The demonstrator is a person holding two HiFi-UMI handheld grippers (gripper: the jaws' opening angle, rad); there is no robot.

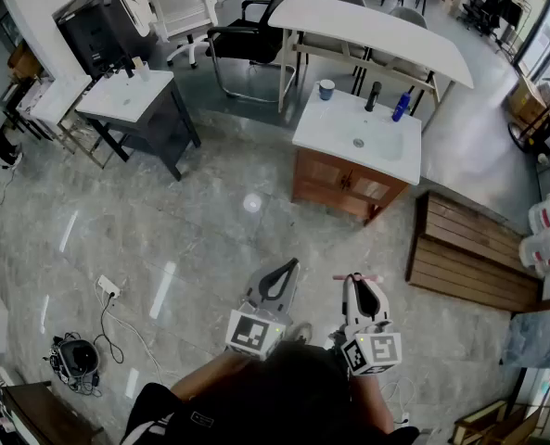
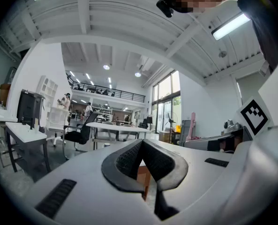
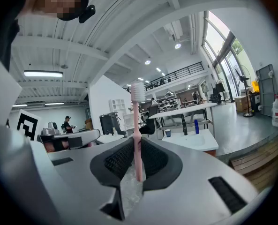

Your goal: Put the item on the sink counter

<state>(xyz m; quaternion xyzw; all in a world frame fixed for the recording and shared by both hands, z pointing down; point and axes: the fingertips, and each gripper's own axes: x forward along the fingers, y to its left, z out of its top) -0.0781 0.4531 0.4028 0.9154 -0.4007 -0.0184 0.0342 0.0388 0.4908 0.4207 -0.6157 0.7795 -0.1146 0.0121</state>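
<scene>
Carry step: the item is gripped but well short of the sink. Glossy grey stone floor lies between here and the unit, a wood cabinet under a smooth white tabletop with a moulded basin. Mug, black tap and blue bottle stand along its far edge. Next move, as I read it: walk up, lay the brush flat on the bare near part, release. Left gripper: fingers pressed together, empty. Right gripper: ribbed black fingers pinching the toothbrush, a slim pink handle held upright with white bristles on top and crinkly clear wrap at the base.
</scene>
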